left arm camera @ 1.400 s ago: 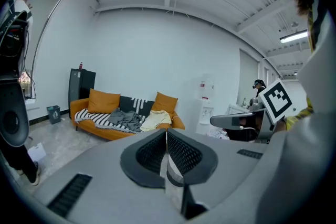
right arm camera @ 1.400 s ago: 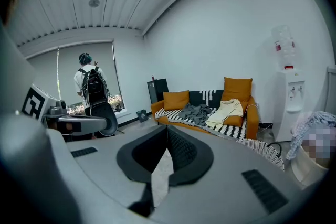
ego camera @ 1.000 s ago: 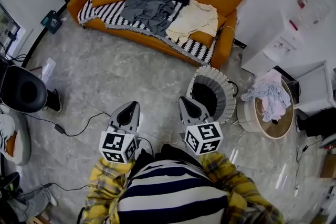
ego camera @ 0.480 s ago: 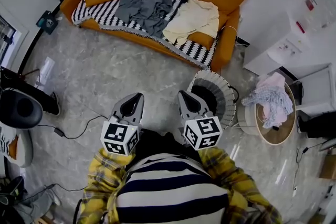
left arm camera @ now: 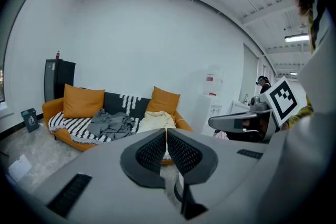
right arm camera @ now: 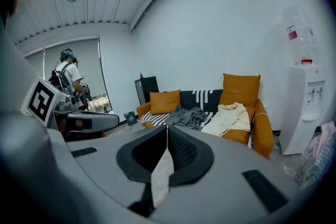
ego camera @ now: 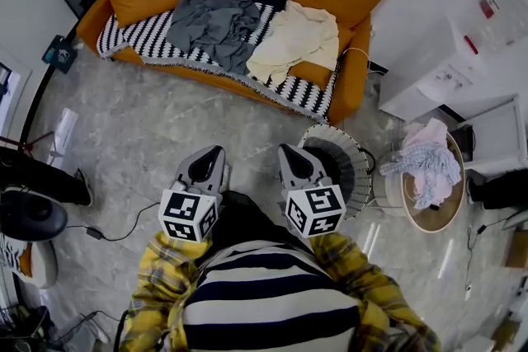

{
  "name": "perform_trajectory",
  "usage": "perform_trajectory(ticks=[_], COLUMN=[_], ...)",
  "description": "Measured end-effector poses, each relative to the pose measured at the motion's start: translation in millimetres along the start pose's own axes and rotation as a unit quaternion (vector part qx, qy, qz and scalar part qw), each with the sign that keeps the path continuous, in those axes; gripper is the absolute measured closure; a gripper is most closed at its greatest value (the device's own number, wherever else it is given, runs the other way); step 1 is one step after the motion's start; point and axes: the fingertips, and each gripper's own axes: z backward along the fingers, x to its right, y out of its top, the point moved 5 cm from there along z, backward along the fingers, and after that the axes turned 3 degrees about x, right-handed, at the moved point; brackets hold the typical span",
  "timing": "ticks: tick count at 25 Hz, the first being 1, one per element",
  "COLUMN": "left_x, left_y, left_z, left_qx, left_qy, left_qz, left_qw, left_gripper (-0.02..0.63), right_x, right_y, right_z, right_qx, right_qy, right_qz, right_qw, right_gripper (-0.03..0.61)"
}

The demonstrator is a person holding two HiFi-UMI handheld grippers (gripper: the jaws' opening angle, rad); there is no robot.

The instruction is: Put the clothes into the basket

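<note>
Head view: the left tool [ego camera: 213,152] and right tool [ego camera: 287,151] were side by side above the floor. A grey garment [ego camera: 216,25] and a cream garment [ego camera: 293,41] lay on the far sofa [ego camera: 124,8]. The basket [ego camera: 356,152] stood just right of the right tool.
Left gripper view: jaws clenched together, empty.
Right gripper view: jaws clenched together, empty.

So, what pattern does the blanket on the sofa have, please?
Black-and-white stripes on the blanket, clearest in the head view.
</note>
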Motion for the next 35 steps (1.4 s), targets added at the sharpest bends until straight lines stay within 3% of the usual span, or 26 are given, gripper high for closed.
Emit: perform_trajectory(ticks=[18, 27, 35], left_x=[-159, -185, -188], left_y=[52, 60, 71], left_z=[-152, -206, -269], left_qx=[-0.045, -0.058, -0.061], left_qy=[-0.127, -0.155, -0.169], left_qz=[-0.027, -0.041, -0.048], left_qw=[0.9905, 0.9853, 0.9826], left_gripper=[0.592, 0.592, 0.592], right_x=[32, 64, 122], right_y=[56, 65, 71], right_z=[-193, -224, -257], right_qx=[0.003, -0.01, -0.005], right_qy=[-0.115, -0.161, -0.189], right_qz=[-0.04, -0.046, -0.046], right_qw=[0.993, 0.986, 0.981], right_gripper=[0.551, 0.551, 0.549])
